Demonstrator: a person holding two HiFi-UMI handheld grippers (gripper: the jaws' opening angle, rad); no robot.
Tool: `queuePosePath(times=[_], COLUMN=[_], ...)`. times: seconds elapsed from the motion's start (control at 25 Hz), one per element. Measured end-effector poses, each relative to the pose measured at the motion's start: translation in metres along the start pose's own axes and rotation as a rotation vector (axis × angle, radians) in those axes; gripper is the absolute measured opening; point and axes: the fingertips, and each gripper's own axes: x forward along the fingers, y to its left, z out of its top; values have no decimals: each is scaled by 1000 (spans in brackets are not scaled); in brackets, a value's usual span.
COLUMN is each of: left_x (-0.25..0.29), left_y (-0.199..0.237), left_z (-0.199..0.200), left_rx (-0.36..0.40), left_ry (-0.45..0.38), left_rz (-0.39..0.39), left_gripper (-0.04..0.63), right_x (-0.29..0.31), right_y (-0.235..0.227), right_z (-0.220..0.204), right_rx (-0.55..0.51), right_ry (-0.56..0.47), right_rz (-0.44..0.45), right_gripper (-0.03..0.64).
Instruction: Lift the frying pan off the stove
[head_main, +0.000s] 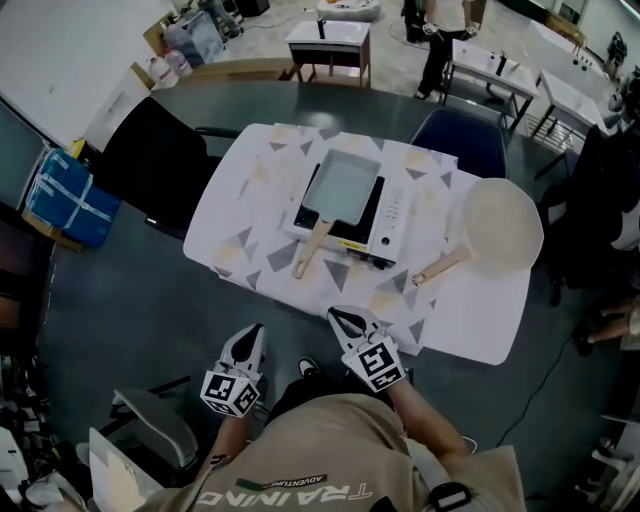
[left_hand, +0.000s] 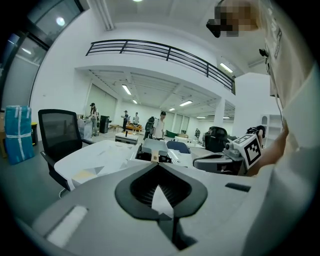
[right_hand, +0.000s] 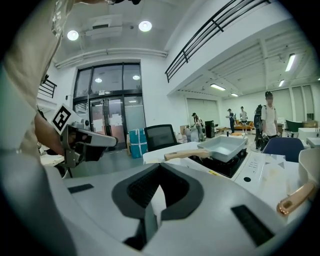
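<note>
Head view, left to right: black office chair (head_main: 150, 165) is sitting at the far-left side of the table (head_main: 235, 205), well apart from the work. The left gripper (head_main: 248, 345) is hanging low beside the person's body, short of the near table edge. Left gripper view is showing its jaws (left_hand: 159, 164) pressed together tip to tip with nothing between them and pointing across the cloth toward the stove. I'm reading that as parked, not committed to anything. Mid-table, the rectangular frying pan (head_main: 342, 187) is sitting flat on the stove (head_main: 397, 213), not yet lifted. Its wooden handle (head_main: 312, 247) is sticking out past the stove's near edge toward the person. That looks like the intended grab point, since it's overhanging bare cloth with room on both sides. The right gripper (head_main: 347, 322) is hovering just off the near table edge, a bit further forward than the left. Right gripper view is showing its jaws (right_hand: 160, 166) also closed on nothing, with the handle (right_hand: 187, 154) and pan (right_hand: 227, 146) lying ahead and slightly right. I'm guessing the right one is taking the grab since it's sitting closer. It'll be needing to open first, then come in around the handle. Far right, a round pan (head_main: 500, 225) is lying on the cloth beside the stove, apart from it and outside the task. Its handle is angling toward the stove's near-right corner, so a wide swing could be clipping it.
</note>
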Motion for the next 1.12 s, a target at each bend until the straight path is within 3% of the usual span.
queuePosePath(times=[0.24,0.68,0.92,1.12], left_x=[28,81,113,139], left_y=[37,80,80,70], left_z=[5,35,39,40], left_rx=[-6,70,99,105], left_ry=[12,37,68,89], left_rz=[-76,-356,-475,-510], left_gripper=[-2,-2,-3,-3], right_x=[28,46,32,32], right_y=[-15,-34,-33,-46], right_z=[8,47,37,31], right_rx=[3,-4,36,88], right_ry=[19,18,55,31], right_rz=[-74,-346,-458,-496], right_gripper=[-5,-5,-5,-5])
